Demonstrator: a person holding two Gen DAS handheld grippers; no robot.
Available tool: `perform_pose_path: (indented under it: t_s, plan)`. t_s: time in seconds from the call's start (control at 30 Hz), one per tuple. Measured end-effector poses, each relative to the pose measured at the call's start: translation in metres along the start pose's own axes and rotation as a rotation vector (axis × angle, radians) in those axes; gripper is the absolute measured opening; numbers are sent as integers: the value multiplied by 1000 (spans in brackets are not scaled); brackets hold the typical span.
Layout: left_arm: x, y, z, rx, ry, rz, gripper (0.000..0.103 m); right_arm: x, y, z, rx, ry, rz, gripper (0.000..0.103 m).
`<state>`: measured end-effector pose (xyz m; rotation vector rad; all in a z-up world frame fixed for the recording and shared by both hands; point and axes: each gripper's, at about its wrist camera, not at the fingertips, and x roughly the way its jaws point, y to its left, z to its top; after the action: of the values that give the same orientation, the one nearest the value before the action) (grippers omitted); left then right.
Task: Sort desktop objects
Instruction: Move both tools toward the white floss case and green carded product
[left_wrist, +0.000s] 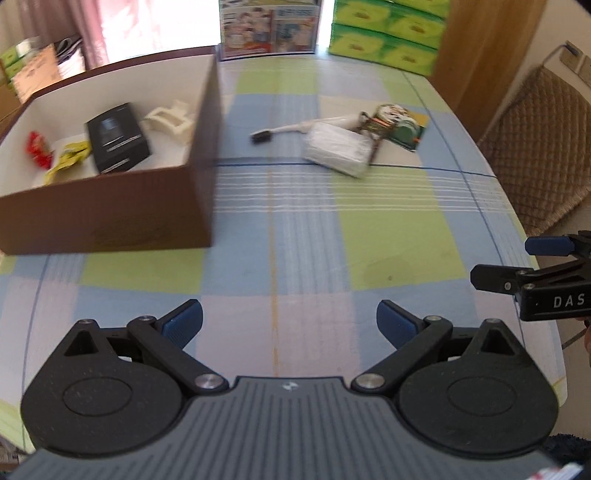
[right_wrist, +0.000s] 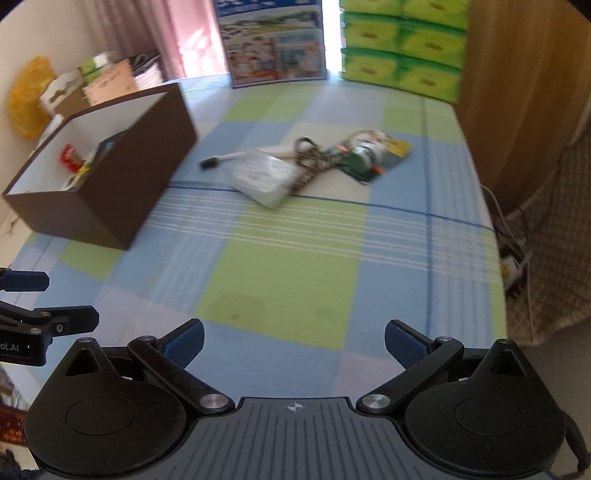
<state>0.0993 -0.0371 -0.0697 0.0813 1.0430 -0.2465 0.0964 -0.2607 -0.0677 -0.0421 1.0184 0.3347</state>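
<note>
The desktop objects left to sort lie in one small heap on the far half of the worktop (left_wrist: 388, 240), well apart from both grippers: a white packet (right_wrist: 264, 177), a toothbrush (right_wrist: 221, 159) with its dark head pointing towards the box, a patterned cord (right_wrist: 314, 160) draped over the packet, and a green card (right_wrist: 373, 155) furthest right. The brown box (left_wrist: 110, 206) stands to the left of the heap and already holds a black carton (left_wrist: 118, 138), a white clip (left_wrist: 170, 120) and some red and yellow wrappers.

The left gripper (left_wrist: 290, 326) hovers low over the near edge, jaws wide apart and holding nothing. The right gripper (right_wrist: 293, 339) is the same, spread wide and empty.

The heap sits ahead and slightly right of centre, so the right gripper looks the nearer. The packet's long axis runs diagonally, from far left to near right, so a grip across its short side would need a turned wrist.
</note>
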Motion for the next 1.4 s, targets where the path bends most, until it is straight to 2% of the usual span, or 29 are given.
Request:
perform_pose_path:
  t_s: [0.4,0.67,0.87,1.17,1.4]
  plan:
    - [49,-42,50,97,-36,-9,99,17,-49,8,88,8,-43,101]
    - [90,-51,93,144,-45,8,99,42,-76,37,108,-1,-57,101]
    - [127,-54,120,195,-15,22,99,62,-92,60,121,7,-68,101]
    - [172,-63,145,363,32,41,98,82,-111,70,169,34,-82,101]
    - [191,-69,153,479,45,0,93,90,-122,68,209,58,-90,101]
